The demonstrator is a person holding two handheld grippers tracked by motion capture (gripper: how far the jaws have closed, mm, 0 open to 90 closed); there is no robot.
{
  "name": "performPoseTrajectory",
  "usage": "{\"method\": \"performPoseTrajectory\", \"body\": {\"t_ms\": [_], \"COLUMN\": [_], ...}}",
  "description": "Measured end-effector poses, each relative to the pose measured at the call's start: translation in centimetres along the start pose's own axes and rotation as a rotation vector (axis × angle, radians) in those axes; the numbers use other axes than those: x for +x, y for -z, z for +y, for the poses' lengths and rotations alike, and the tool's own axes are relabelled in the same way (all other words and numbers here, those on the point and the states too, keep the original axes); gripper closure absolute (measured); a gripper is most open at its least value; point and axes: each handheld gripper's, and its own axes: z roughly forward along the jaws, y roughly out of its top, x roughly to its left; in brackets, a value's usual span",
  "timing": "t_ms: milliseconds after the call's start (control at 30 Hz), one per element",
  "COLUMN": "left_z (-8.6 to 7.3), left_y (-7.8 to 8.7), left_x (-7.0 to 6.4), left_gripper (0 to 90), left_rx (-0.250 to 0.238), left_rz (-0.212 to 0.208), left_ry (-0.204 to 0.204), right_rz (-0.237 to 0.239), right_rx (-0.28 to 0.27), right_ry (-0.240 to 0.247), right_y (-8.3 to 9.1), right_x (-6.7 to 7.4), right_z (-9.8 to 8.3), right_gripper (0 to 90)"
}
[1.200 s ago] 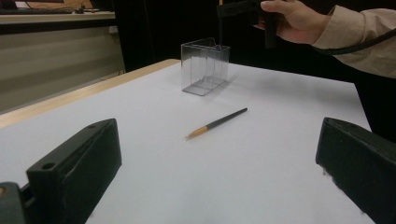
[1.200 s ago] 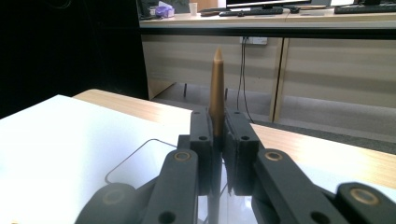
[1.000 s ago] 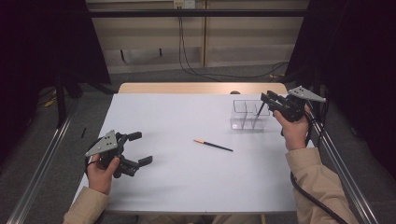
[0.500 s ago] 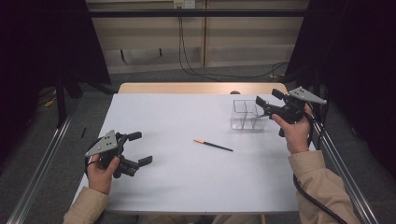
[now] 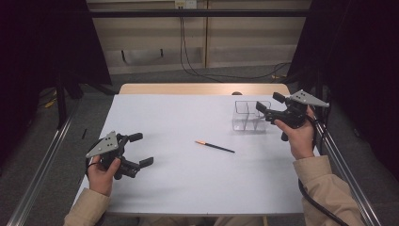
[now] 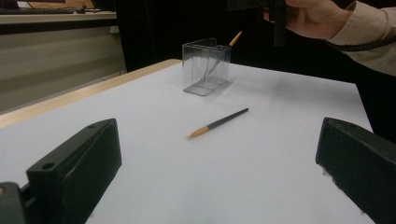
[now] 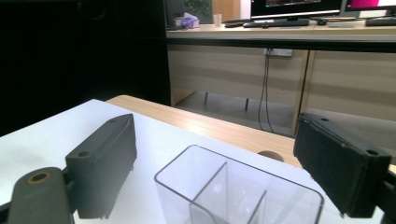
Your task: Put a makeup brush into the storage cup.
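Right gripper (image 5: 266, 104) hovers above clear divided holder (image 5: 251, 116), jaws just opened wide, nothing between them; one pencil (image 6: 235, 39) leans inside holder. Second pencil (image 5: 215, 146) lies mid-bench (image 5: 179, 113), likely next. Left gripper (image 5: 141, 149) open, empty, parked near bench edge.

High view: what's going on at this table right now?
A person works a gripper in each hand at a white table. The right gripper hovers over a clear divided holder, jaws open with nothing between them; they have just been opening. One pencil already leans inside the holder. A second pencil lies flat mid-table. The left gripper rests open near the table's front left, holding nothing.
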Motion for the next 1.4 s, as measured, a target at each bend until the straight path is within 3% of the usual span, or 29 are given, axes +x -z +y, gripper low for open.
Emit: {"method": "performPoseTrajectory", "body": {"t_ms": [800,1400], "left_z": [0.1,0.1], "left_y": [0.1,0.3], "left_x": [0.2,0.0], "left_gripper": [0.0,0.0], "left_rx": [-0.01,-0.007], "left_rz": [0.004,0.002], "left_ry": [-0.001,-0.001], "right_rz": [0.106,0.182], "right_rx": [0.02,0.059], "right_ry": [0.026,0.05], "right_y": [-1.0,-2.9], "right_x": [3.4,5.8], "right_z": [-0.1,-0.3], "right_gripper": [10.3,10.3]}}
